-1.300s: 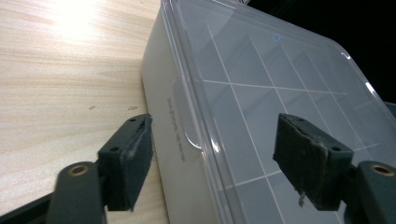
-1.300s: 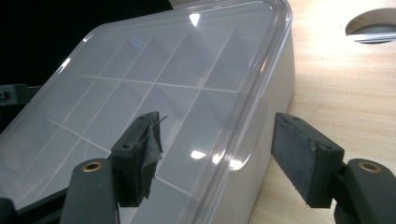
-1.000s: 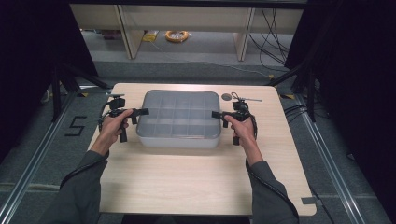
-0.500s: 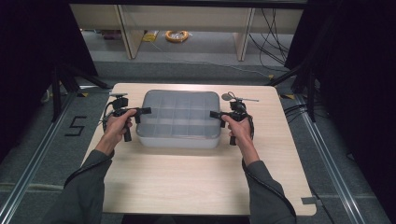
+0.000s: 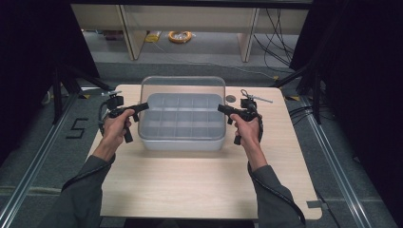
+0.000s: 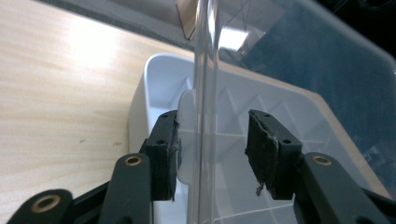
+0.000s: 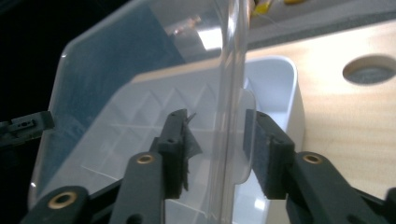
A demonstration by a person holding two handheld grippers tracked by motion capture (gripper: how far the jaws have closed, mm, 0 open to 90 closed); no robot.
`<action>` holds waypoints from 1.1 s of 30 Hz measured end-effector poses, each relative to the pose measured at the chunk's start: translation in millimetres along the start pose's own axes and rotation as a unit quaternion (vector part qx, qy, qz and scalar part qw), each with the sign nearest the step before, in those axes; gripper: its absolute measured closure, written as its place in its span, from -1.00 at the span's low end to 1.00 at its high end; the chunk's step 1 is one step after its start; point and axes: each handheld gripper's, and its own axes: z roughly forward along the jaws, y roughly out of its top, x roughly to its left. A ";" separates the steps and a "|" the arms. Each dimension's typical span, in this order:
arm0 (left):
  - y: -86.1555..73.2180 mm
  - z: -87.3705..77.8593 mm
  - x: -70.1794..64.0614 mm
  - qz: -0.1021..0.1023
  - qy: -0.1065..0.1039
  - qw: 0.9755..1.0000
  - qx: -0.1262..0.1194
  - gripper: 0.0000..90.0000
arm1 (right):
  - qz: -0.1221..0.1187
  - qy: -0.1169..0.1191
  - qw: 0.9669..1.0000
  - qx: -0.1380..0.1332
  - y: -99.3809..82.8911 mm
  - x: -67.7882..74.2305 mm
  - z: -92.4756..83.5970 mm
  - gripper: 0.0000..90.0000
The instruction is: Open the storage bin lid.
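Note:
A white compartment box (image 5: 183, 142) sits at the middle of the wooden table (image 5: 190, 190). Its clear lid (image 5: 183, 85) hangs just above it, held by both side edges. My left gripper (image 5: 144, 106) grips the lid's left edge and my right gripper (image 5: 221, 108) grips its right edge. In the left gripper view my left gripper (image 6: 212, 149) straddles the lid's rim (image 6: 205, 70), above the box (image 6: 154, 79). In the right gripper view my right gripper (image 7: 217, 144) has just been closing on the lid's rim (image 7: 233, 56), with the box (image 7: 280, 79) below.
A round hole (image 5: 230, 99) in the table and a small metal tool (image 5: 256, 97) lie beyond my right hand. Past the far edge are a shelf frame and a yellow cable coil (image 5: 179, 36) on the floor.
Both pairs of jaws closed in on the lid's side edges. Both hands then rose, and the lid came up off the box.

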 end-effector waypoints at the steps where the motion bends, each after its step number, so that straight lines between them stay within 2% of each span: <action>1: 0.9 -2.9 -2.5 0.002 -0.003 1.000 -0.003 0.22 | 0.006 0.003 1.000 -0.003 1.6 2.4 -3.5 0.40; 2: 1.6 -5.5 -5.6 0.004 -0.005 1.000 -0.006 0.21 | 0.017 0.003 1.000 -0.007 3.1 6.4 -7.1 0.41; 3: 2.3 -8.3 -8.5 0.007 -0.008 1.000 -0.010 0.21 | -0.003 -0.001 1.000 -0.015 4.6 5.2 -9.4 0.41; 5: 3.8 -13.5 -14.0 0.012 -0.008 1.000 -0.019 0.21 | -0.013 0.001 1.000 -0.024 7.7 8.2 -15.0 0.41; 6: 4.6 -16.1 -15.9 0.015 -0.009 1.000 -0.023 0.21 | 0.011 0.006 1.000 -0.022 8.8 13.3 -19.1 0.42; 7: 4.6 -16.1 -15.9 0.015 -0.009 1.000 -0.023 0.21 | 0.011 0.006 1.000 -0.022 8.8 13.3 -19.1 0.42; 8: 6.2 -23.0 -20.2 0.016 -0.016 0.999 -0.027 0.22 | 0.007 0.015 0.999 -0.033 12.5 17.4 -27.3 0.43; 11: 6.8 -32.1 -25.3 0.024 -0.019 0.999 -0.034 0.22 | -0.018 0.015 0.999 -0.044 14.9 19.5 -34.6 0.44; 13: 6.3 -38.2 -27.4 0.033 -0.022 0.999 -0.037 0.22 | -0.019 0.021 0.999 -0.046 15.4 23.9 -40.4 0.45; 14: 5.4 -40.6 -27.9 0.035 -0.024 0.998 -0.038 0.22 | -0.008 0.026 0.999 -0.044 14.8 27.9 -43.7 0.45; 16: 2.6 -45.2 -27.8 0.035 -0.027 0.998 -0.040 0.22 | -0.028 0.025 0.998 -0.049 14.0 30.4 -48.1 0.46; 18: 0.9 -47.5 -27.6 0.036 -0.028 0.998 -0.041 0.21 | -0.032 0.027 0.998 -0.050 13.0 32.3 -49.7 0.46; 20: -4.3 -53.7 -27.0 0.040 -0.030 0.998 -0.039 0.21 | -0.025 0.030 0.998 -0.042 7.1 38.1 -56.4 0.47; 21: -6.7 -55.8 -27.6 0.043 -0.029 0.998 -0.038 0.21 | -0.037 0.030 0.998 -0.046 6.2 37.5 -57.2 0.47; 23: -12.5 -59.8 -29.4 0.055 -0.028 0.997 -0.036 0.19 | -0.044 0.030 0.998 -0.047 2.5 39.0 -61.2 0.47; 25: -18.5 -64.9 -30.6 0.065 -0.028 0.997 -0.039 0.17 | -0.041 0.026 0.998 -0.048 -4.7 43.6 -65.6 0.47; 26: -18.5 -64.9 -30.6 0.065 -0.028 0.997 -0.039 0.17 | -0.041 0.026 0.998 -0.048 -4.7 43.6 -65.6 0.47; 27: -24.7 -69.3 -30.7 0.066 -0.033 0.997 -0.036 0.17 | -0.055 0.031 0.997 -0.053 -12.1 43.8 -71.5 0.47; 28: -27.8 -71.3 -31.0 0.069 -0.034 0.996 -0.032 0.17 | -0.058 0.030 0.996 -0.055 -14.4 44.0 -73.3 0.47; 31: -34.0 -74.7 -31.3 0.071 -0.039 0.996 -0.029 0.18 | -0.056 0.033 0.997 -0.052 -22.4 44.9 -81.1 0.47; 32: -40.4 -76.6 -31.8 0.075 -0.041 0.996 -0.030 0.19 | -0.051 0.032 0.997 -0.051 -25.2 45.6 -83.1 0.47; 33: -43.9 -76.7 -32.8 0.078 -0.038 0.996 -0.028 0.18 | -0.062 0.032 0.996 -0.055 -27.3 43.8 -84.4 0.47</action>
